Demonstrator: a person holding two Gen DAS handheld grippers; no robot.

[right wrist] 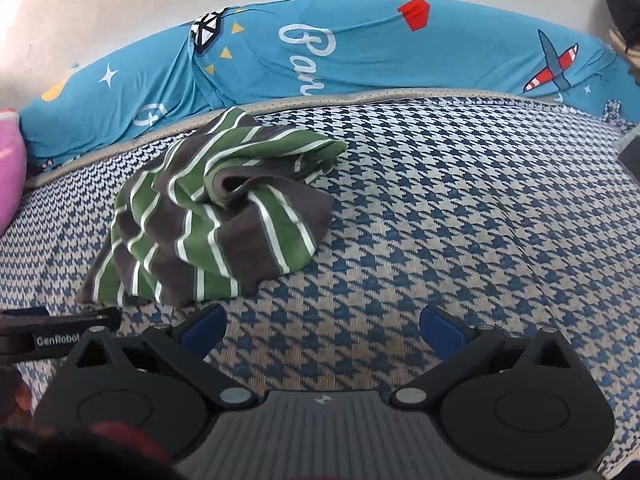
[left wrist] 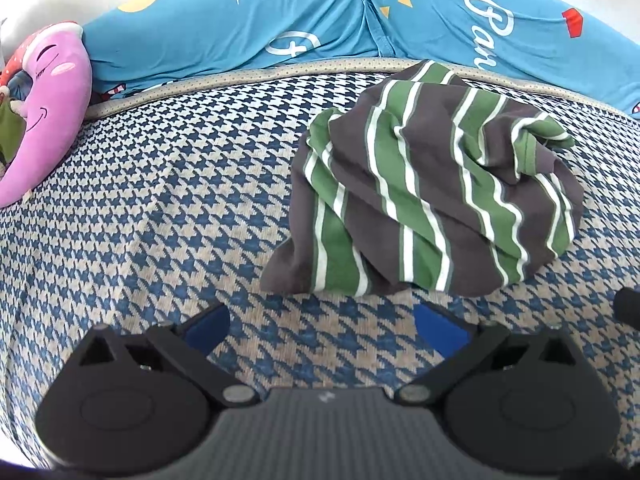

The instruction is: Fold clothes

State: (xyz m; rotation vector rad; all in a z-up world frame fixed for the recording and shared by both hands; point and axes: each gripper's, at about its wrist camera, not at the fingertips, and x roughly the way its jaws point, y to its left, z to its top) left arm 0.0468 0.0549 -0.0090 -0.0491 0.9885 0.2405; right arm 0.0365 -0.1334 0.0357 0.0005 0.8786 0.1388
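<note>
A crumpled garment with green, grey and white stripes [left wrist: 432, 192] lies in a heap on the blue-and-beige houndstooth bed cover [left wrist: 168, 208]. My left gripper [left wrist: 322, 326] is open just in front of the heap's near edge, nothing between its blue-padded fingers. In the right wrist view the same striped garment [right wrist: 216, 216] sits to the upper left. My right gripper [right wrist: 322, 330] is open over bare cover, to the right of the heap. The left gripper's black body [right wrist: 56, 336] shows at the left edge.
A blue printed duvet [left wrist: 304, 28] is bunched along the far side against the white wall. A pink moon-shaped plush pillow [left wrist: 44, 108] lies at the far left. A dark object [right wrist: 630, 156] sits at the bed's right edge. Open cover stretches to the right of the garment [right wrist: 480, 208].
</note>
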